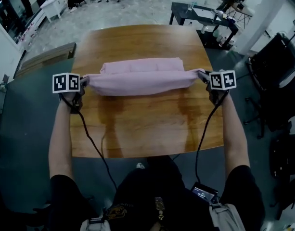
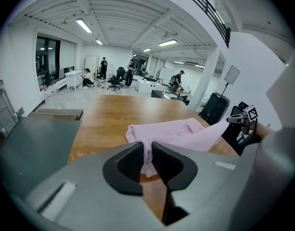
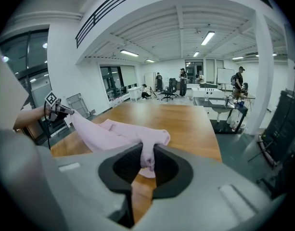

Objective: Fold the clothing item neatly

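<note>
**Pink cloth stretched between both grips, fold partly made**

Pink clothing item (image 1: 142,76) lies as a long, narrow band across the far half of the wooden desk (image 1: 137,129). It runs left to right, with each end drawn out to a point where you hold it. The near edge is lifted slightly and pulled taut. The far edge rests on the desk, bunched in soft layers.

Progress, as a judgement: the item looks doubled over along its length already, since layers show along the far side. That puts you somewhere in the middle of the job. What seems left is to lay the band down flat, bring the ends across to shorten it, and square the edges. The fold is not neat yet; the far layers are uneven and the ends are gathered.

Left hand-held gripper (image 1: 84,81): jaws nearly together, pinching a gathered end of the cloth. In the left gripper view a small tail of fabric hangs below the pads.

Right hand-held gripper (image 1: 204,75): the same, jaws almost closed on the opposite end. The right gripper view shows a wad of pink cloth squeezed between the pads and a corner drooping beneath.

Both grips hold just above the desk, near its left and right edges.
</note>
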Demonstrator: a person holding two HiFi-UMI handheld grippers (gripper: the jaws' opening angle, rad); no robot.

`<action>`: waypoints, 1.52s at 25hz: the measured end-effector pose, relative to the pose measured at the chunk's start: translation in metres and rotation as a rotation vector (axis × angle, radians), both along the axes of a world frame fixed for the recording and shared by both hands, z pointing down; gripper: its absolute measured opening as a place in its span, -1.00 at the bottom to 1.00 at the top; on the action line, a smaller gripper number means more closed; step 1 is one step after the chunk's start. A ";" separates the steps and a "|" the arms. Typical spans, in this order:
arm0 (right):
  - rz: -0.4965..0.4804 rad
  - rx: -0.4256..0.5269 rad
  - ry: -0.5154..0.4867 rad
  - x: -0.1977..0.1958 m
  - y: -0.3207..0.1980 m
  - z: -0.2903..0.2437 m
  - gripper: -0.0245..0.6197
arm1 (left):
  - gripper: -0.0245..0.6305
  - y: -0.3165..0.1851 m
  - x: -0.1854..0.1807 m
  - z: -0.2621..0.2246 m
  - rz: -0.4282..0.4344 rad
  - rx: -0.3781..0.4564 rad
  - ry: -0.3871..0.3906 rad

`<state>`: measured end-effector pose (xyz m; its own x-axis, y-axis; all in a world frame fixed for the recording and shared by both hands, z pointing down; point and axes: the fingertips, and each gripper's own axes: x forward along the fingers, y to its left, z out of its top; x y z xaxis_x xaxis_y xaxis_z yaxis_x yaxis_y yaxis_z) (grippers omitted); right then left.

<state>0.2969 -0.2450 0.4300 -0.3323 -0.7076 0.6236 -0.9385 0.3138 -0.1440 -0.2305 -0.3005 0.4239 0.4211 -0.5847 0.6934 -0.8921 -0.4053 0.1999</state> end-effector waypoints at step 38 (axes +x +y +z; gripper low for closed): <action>0.167 -0.117 -0.015 0.037 -0.223 0.132 -0.20 | -0.25 -0.213 -0.004 0.134 -0.109 -0.082 0.055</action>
